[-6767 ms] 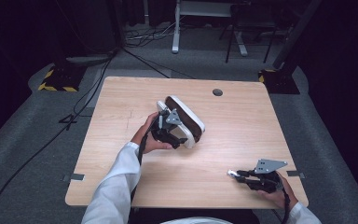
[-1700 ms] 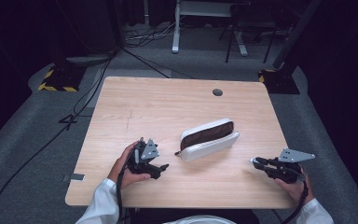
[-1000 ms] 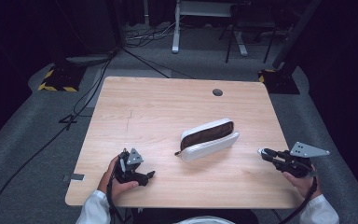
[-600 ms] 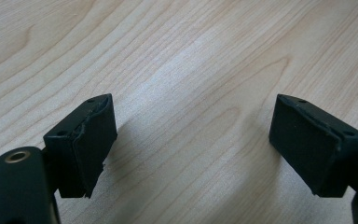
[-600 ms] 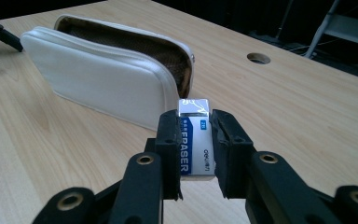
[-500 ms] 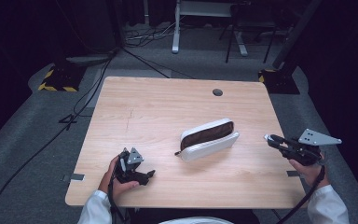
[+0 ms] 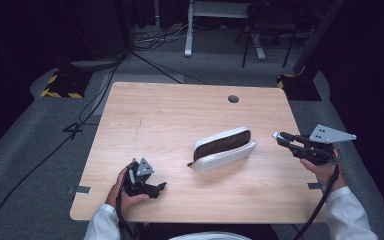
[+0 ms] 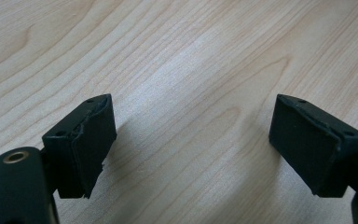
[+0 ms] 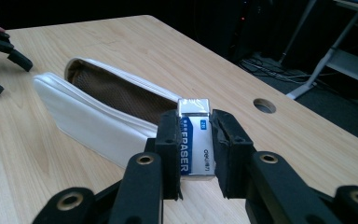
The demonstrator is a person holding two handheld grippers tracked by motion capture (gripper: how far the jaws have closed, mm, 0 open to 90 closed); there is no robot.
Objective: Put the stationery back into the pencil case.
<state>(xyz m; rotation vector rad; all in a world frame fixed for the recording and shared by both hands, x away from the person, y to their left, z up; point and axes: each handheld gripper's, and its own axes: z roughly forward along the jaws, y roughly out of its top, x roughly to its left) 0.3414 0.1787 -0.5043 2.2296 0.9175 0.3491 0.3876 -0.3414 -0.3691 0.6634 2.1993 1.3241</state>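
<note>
Light wood table [image 7: 180, 115], round hole [image 7: 233, 99] near far edge; open white pouch [image 7: 224, 149] lying mid-table

White pouch [image 7: 223, 149] lies open mid-table [image 7: 180, 110]; left gripper [image 7: 152, 186] rests near front edge, right gripper [image 7: 279, 137] hovers, perhaps gripping something

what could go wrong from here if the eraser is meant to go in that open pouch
The right gripper pinches the eraser only by its lower half, so it might twist or slip out on the way. The white pencil case lies on its side with a narrow slit of an opening, and the left gripper rests open on the table, apart from it, so a push from the eraser could slide the case rather than enter it.
</note>
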